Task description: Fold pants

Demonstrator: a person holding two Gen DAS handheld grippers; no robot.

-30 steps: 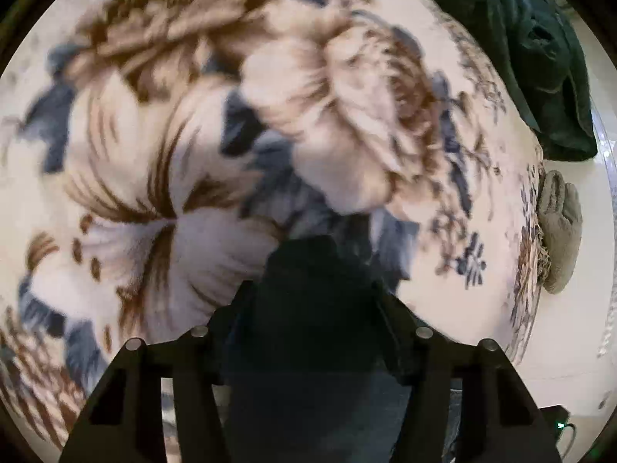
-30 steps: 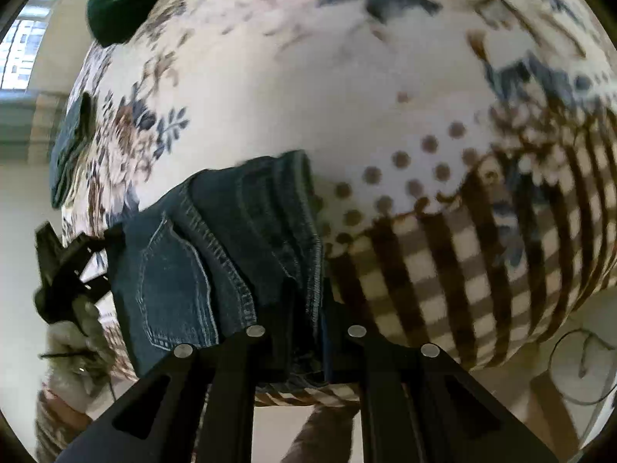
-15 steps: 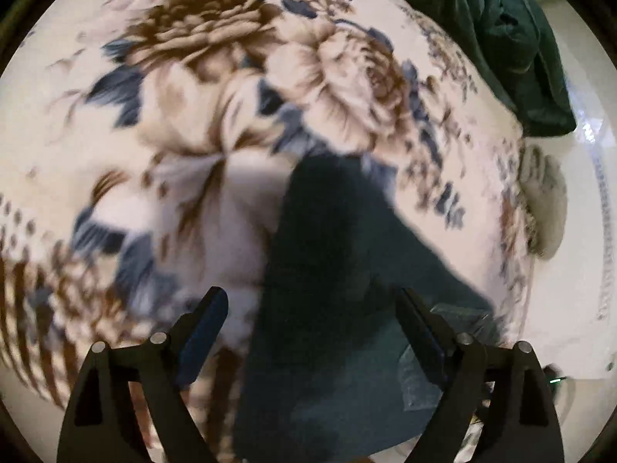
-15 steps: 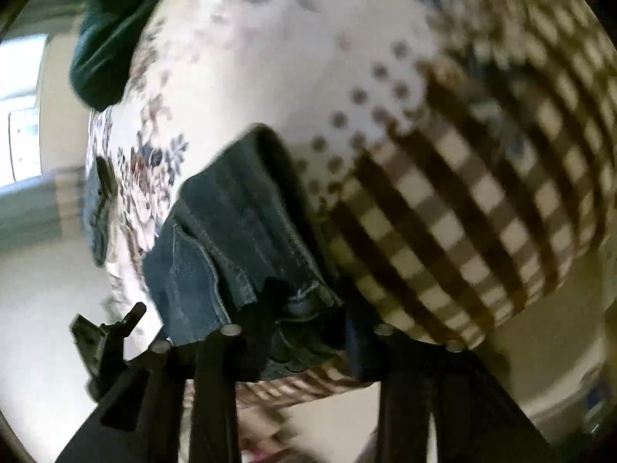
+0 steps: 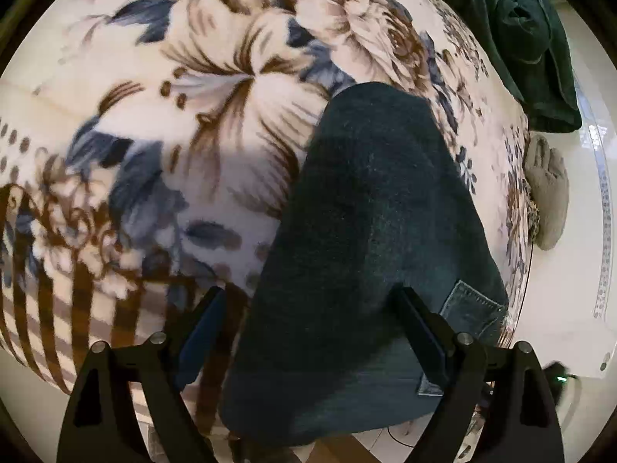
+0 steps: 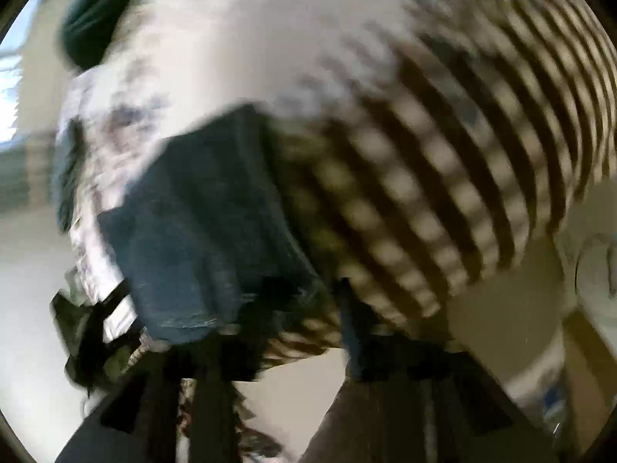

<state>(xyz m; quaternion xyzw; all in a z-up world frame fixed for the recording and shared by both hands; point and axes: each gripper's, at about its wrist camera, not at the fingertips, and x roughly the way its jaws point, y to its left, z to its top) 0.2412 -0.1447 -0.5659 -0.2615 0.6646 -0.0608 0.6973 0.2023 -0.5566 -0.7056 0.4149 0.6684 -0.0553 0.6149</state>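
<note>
Left wrist view: left tool stands wide over the folded jeans, right tool has just been opening, empty, so a snagged pad could drag the fold apart.

- Pants: dark blue denim.
- Blanket: cream, with brown and blue-grey flowers, brown checks at its edge.
- Cloth: dark green.
- Slipper: grey-beige.

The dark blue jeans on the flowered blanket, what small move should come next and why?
Probably draw both grippers back. The folded dark blue denim jeans lie flat on the flowered fleece blanket; the left gripper stands open, and the right gripper has just been opening off the hem.
</note>
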